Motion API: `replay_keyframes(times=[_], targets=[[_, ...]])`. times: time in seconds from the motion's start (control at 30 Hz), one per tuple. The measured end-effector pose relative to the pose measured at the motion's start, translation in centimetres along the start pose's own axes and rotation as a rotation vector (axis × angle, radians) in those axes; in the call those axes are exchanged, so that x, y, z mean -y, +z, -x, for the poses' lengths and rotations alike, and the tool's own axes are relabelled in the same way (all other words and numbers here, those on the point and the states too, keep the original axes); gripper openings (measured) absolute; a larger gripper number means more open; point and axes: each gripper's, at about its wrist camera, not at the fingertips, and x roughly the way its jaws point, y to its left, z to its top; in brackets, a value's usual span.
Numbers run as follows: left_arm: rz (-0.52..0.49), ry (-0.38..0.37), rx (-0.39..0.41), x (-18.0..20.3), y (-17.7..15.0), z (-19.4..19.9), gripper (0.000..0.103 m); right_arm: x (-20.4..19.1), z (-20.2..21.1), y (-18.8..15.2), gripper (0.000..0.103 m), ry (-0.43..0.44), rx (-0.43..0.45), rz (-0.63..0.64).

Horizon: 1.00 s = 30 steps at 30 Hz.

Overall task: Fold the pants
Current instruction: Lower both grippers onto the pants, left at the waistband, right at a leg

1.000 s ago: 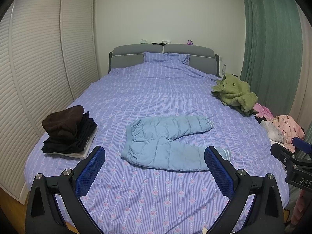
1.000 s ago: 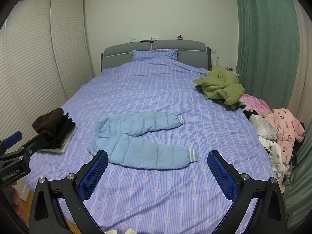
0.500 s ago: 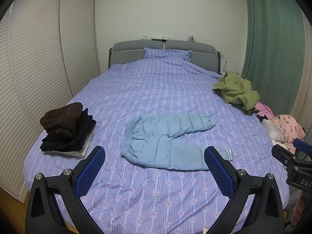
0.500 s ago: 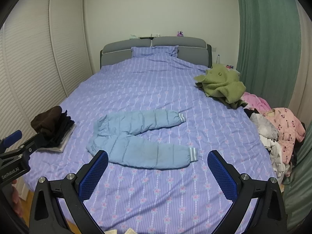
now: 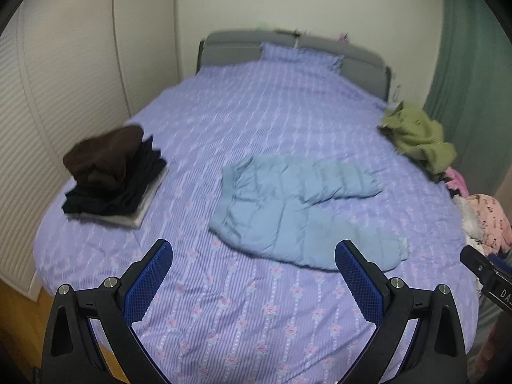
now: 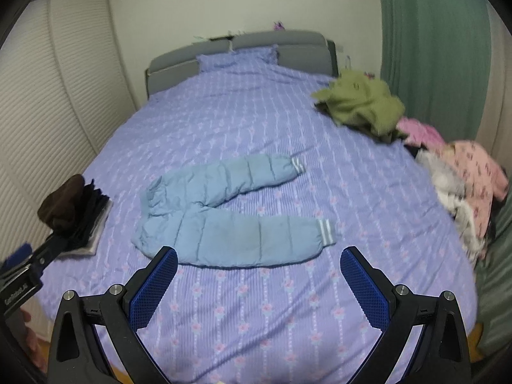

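I hold both of my grippers above the foot edge of the bed (image 5: 288, 102), which is covered in a lilac quilt printed with pale stripes and small pink flowers. My left gripper (image 5: 254, 252) has its two blue-padded fingers (image 5: 150, 278) spread wide with nothing between them. My right gripper (image 6: 259, 256) is just the same, its blue pads (image 6: 364, 288) far apart and grasping nothing.

The light blue quilted puffer pants (image 6: 224, 211) lie flat and unfolded near the middle of the bed, a little toward the foot edge. The waistband points to the left edge, and the two legs run toward the right edge, splayed apart in a V. The near leg ends in a cuff with white stripes (image 6: 326, 230), and the far leg ends in a like cuff closer to the middle. Neither gripper touches the pants; both hang clear of the fabric on the foot side.

Near the left edge sits a neat stack of folded dark clothes (image 5: 112, 172), a brown piece on top of black ones, with something white underneath. Near the right edge toward the head lies a crumpled olive green garment (image 6: 361, 105). Beside it along the right edge is a loose heap of pink and white clothes (image 6: 460, 179). A lilac pillow (image 5: 300, 56) rests against the grey padded headboard (image 5: 230, 48). White louvred wardrobe doors (image 5: 48, 96) stand along the left side, and a green curtain (image 6: 428, 41) hangs on the right.
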Motion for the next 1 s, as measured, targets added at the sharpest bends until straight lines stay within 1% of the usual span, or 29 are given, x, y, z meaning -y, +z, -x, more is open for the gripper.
replay_keyframes(times=[0.13,0.27,0.43,0.47,0.5,0.53,0.57,0.63,0.73,0.8,0.87,0.93,1.0], targets=[[0.007,-0.005,-0.122,-0.7,-0.1,-5.8,0.103,0.5,-4.7,-1.0,0.103,-0.009,-0.088,-0.077],[-0.023,0.003,-0.202,-0.5,-0.5,-11.2,0.103,1.3,-10.1,-2.5,0.103,-0.033,-0.181,-0.151],[-0.033,-0.022,-0.306,-0.1,-1.3,-18.1,0.103,1.8,-16.2,-3.4,0.101,-0.090,-0.254,-0.180],[-0.026,-0.024,-0.325,-0.1,-1.4,-19.5,0.102,1.9,-17.6,-3.5,0.097,-0.094,-0.274,-0.185],[-0.015,-0.026,-0.344,-0.2,-1.6,-20.9,0.101,1.9,-18.8,-3.6,0.095,-0.090,-0.294,-0.195],[0.004,-0.026,-0.372,-0.4,-1.7,-22.3,0.098,2.1,-20.1,-3.8,0.094,-0.082,-0.311,-0.208],[0.034,-0.033,-0.402,-0.7,-1.7,-23.7,0.095,2.2,-21.3,-4.1,0.091,-0.086,-0.330,-0.224],[0.123,-0.056,-0.451,-1.5,-1.7,-26.0,0.095,2.9,-23.6,-4.5,0.089,-0.075,-0.372,-0.283],[0.214,-0.073,-0.487,-2.6,-1.9,-28.4,0.095,3.9,-26.7,-5.4,0.086,-0.083,-0.426,-0.355],[0.236,-0.072,-0.508,-2.7,-2.2,-29.8,0.094,4.3,-28.4,-5.8,0.083,-0.110,-0.455,-0.369],[0.240,-0.070,-0.535,-2.7,-2.6,-31.2,0.089,4.6,-29.5,-6.0,0.080,-0.108,-0.471,-0.382],[0.267,-0.088,-0.558,-2.7,-2.9,-32.3,0.087,4.6,-30.4,-6.0,0.080,-0.099,-0.479,-0.384],[0.299,-0.094,-0.563,-2.8,-3.1,-33.2,0.087,4.5,-31.3,-5.9,0.079,-0.105,-0.484,-0.369]])
